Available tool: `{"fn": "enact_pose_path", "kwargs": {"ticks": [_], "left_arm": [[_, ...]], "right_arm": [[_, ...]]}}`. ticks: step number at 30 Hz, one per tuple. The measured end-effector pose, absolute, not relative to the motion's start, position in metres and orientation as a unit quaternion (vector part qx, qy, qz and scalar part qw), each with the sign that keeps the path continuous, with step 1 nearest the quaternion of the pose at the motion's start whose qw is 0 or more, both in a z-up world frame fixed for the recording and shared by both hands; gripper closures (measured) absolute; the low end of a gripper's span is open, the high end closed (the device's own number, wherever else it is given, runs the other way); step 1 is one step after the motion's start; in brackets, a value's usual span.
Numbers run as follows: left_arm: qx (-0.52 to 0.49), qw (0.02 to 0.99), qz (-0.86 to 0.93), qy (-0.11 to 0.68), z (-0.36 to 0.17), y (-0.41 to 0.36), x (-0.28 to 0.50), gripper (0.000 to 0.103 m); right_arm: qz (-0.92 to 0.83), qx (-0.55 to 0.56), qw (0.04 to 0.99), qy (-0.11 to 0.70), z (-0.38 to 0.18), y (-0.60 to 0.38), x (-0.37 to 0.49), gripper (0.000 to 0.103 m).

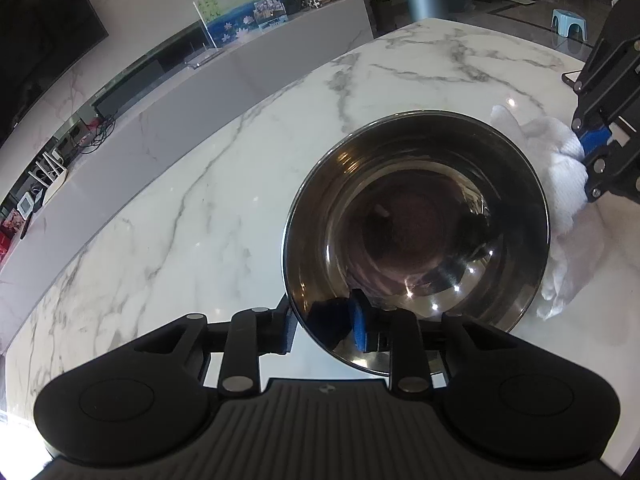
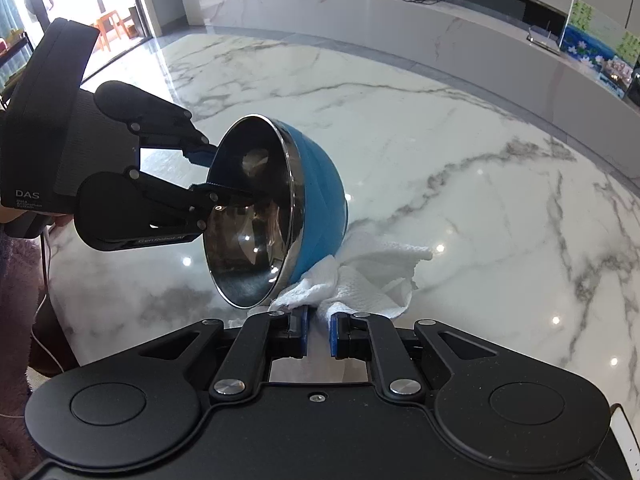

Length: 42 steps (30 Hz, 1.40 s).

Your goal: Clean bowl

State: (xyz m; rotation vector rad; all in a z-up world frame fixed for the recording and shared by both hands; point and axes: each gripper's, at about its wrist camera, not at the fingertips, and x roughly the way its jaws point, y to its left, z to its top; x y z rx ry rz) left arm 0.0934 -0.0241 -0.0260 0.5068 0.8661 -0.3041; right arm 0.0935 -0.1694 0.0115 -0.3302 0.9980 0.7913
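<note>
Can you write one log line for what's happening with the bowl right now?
left gripper: holds tilted bowl by rim | right gripper: shut on paper towel | wiping: not started

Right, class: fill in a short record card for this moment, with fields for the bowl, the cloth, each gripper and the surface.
bowl: blue outside, shiny metal inside, tipped on its side, rim held by the left gripper
cloth: white, crumpled, lying on the table by the bowl's blue side
left gripper: one finger inside the rim, one outside, shut on the bowl
right gripper: shut on the cloth
surface: white marble table with grey veins
</note>
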Motion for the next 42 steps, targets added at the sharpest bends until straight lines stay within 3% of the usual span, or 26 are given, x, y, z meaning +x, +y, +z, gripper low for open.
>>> {"fn": "enact_pose_path", "kwargs": {"ticks": [8, 27, 36, 42], "left_arm": [[0.234, 0.865, -0.145, 0.42, -0.028, -0.022, 0.092, 0.073], [0.162, 0.862, -0.152, 0.455, -0.03, -0.006, 0.098, 0.07], [0.191, 0.864, -0.151, 0.44, -0.03, -0.013, 0.096, 0.07], [0.21, 0.867, -0.146, 0.428, -0.031, -0.016, 0.093, 0.069]], "right_arm": [[0.37, -0.147, 0.782, 0.479, -0.01, -0.157, 0.085, 0.094], [0.333, -0.133, 0.813, 0.459, 0.006, -0.162, 0.102, 0.094], [0.327, -0.111, 0.839, 0.421, 0.046, -0.176, 0.121, 0.094], [0.342, -0.122, 0.829, 0.426, 0.043, -0.168, 0.116, 0.094]]}}
